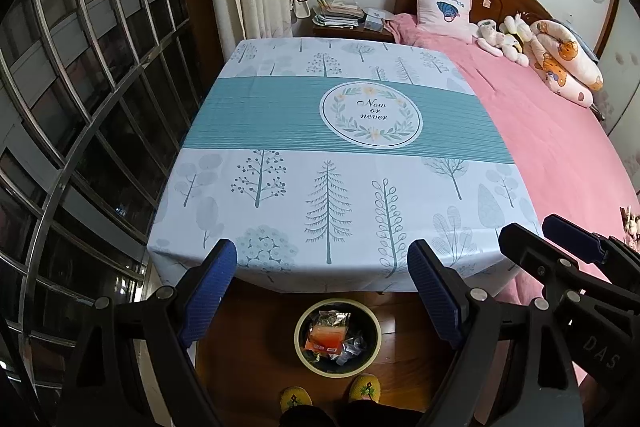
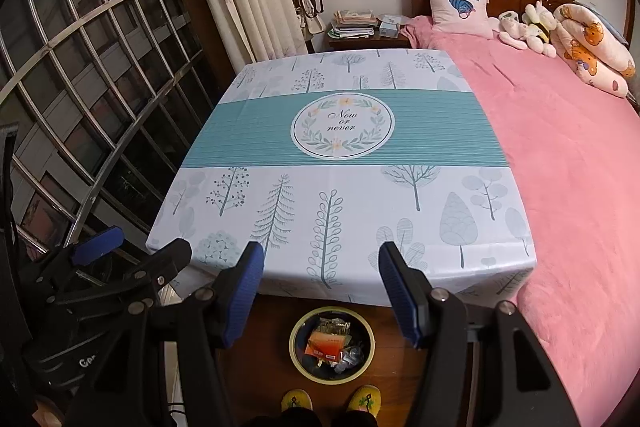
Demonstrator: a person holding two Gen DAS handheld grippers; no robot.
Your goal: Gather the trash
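Tree-print tablecloth (image 1: 320, 195) on table, pink bed (image 2: 560, 155) beside, barred window (image 1: 80, 107)

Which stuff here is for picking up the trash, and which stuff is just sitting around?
For the job: trash bin on the floor, orange packet and crumpled wrappers inside it, open left gripper, open right gripper.

Just sitting around: tablecloth, pink pillow, stuffed toys, stack of books, yellow slippers.
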